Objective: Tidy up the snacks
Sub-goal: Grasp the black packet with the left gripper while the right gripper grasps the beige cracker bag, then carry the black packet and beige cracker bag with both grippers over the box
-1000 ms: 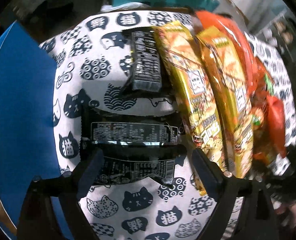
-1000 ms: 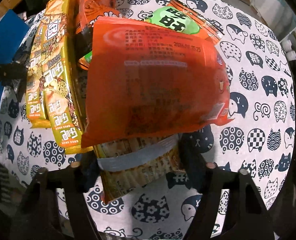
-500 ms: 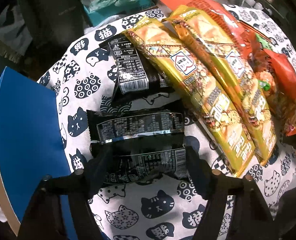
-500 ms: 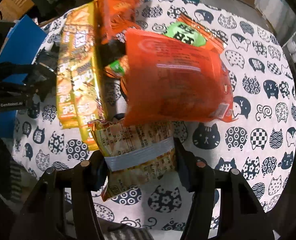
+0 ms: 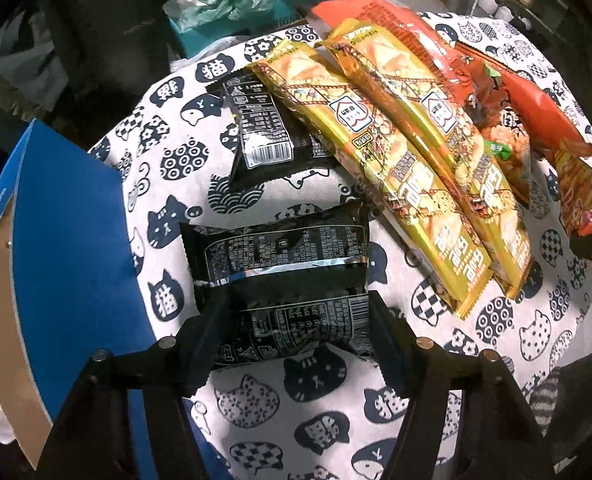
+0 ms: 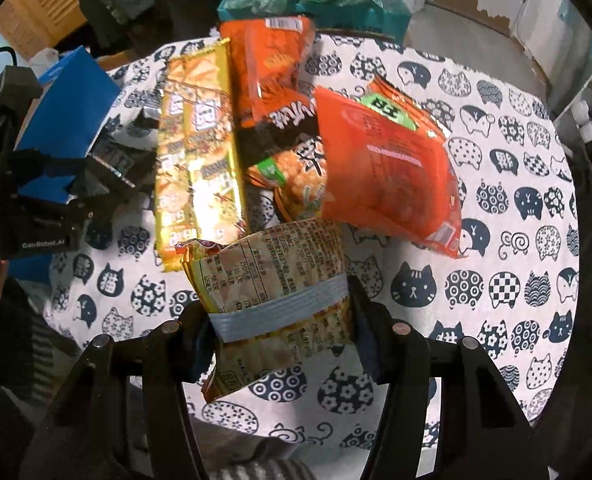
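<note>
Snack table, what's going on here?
A person with a gripper in each hand is sorting snack packets on a cat-print tablecloth. The left gripper is clamped on a black packet; the right gripper is clamped on a tan packet. Both sets of jaws have just been closing. Two gold packets and orange bags lie on the cloth.
</note>
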Motion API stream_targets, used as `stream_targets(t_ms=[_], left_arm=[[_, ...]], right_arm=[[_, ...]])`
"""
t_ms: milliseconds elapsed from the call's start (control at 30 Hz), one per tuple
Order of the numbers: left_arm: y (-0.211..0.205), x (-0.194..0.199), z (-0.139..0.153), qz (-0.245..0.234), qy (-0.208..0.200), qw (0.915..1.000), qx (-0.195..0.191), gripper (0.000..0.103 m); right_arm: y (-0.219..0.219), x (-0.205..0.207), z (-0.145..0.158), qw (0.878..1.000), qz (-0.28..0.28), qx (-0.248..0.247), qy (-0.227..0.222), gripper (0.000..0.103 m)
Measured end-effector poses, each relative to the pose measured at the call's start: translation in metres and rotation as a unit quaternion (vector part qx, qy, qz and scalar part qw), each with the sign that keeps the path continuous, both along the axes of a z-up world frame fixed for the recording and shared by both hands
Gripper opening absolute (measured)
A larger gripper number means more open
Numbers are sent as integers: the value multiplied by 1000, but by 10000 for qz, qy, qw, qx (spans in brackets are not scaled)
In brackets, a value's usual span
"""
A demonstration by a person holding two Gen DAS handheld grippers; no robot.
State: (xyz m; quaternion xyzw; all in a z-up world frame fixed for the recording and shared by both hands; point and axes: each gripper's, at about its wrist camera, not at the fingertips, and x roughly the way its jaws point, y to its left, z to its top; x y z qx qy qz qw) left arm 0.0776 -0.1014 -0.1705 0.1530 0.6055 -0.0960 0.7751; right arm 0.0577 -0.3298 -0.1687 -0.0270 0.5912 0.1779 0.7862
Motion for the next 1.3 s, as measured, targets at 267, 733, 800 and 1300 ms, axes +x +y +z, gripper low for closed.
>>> stream_targets(t_ms=[267, 733, 800, 1300], left_arm=[[7, -19, 29, -24, -181, 9997, -146, 69], [22, -36, 80, -207, -792, 9962, -291, 69], [27, -36, 84, -209, -864, 9956, -288, 69], [65, -48, 123, -62, -1355, 9900, -382, 69]], right_arm=[[13, -2, 24, 9996, 44, -3, -266, 57], [37, -3, 73, 9957, 176, 62, -909, 57], [41, -3, 79, 9952, 190, 82, -961, 57], [89, 2, 108, 9916, 483, 276, -1169, 57]])
